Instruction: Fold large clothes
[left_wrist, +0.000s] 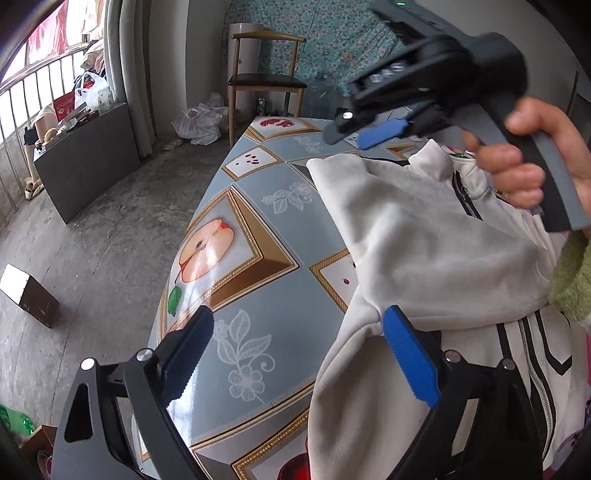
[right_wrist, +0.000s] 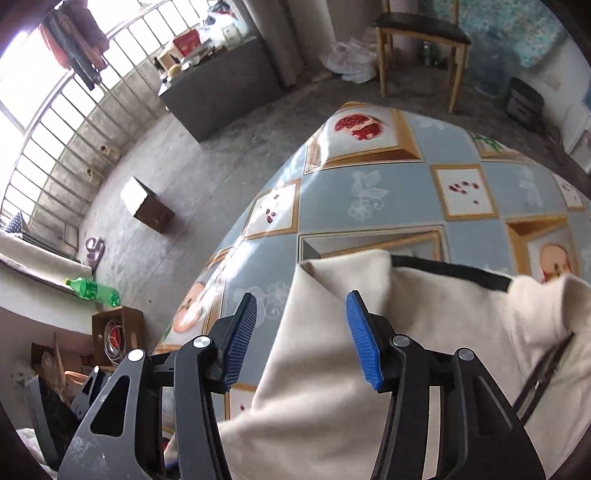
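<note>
A cream zip-up jacket (left_wrist: 424, 236) with black stripes lies on the table (left_wrist: 258, 288), which has a blue fruit-print cover. One sleeve is folded across its chest. My left gripper (left_wrist: 299, 354) stands wide open over the jacket's left edge, its right pad (left_wrist: 408, 358) over the sleeve seam and its left pad over bare table. A hand (left_wrist: 517, 166) holds my right gripper (left_wrist: 354, 134) above the collar. In the right wrist view my right gripper (right_wrist: 301, 339) is open above the jacket (right_wrist: 443, 332), and neither pad presses the cloth.
The table's edge (right_wrist: 236, 236) drops to a concrete floor on the left. A wooden chair (left_wrist: 266, 79) stands beyond the far end, with a white plastic bag (left_wrist: 201, 123) and a dark cabinet (left_wrist: 85, 162) nearby. A cardboard box (right_wrist: 147, 205) and a green bottle (right_wrist: 94, 290) lie on the floor.
</note>
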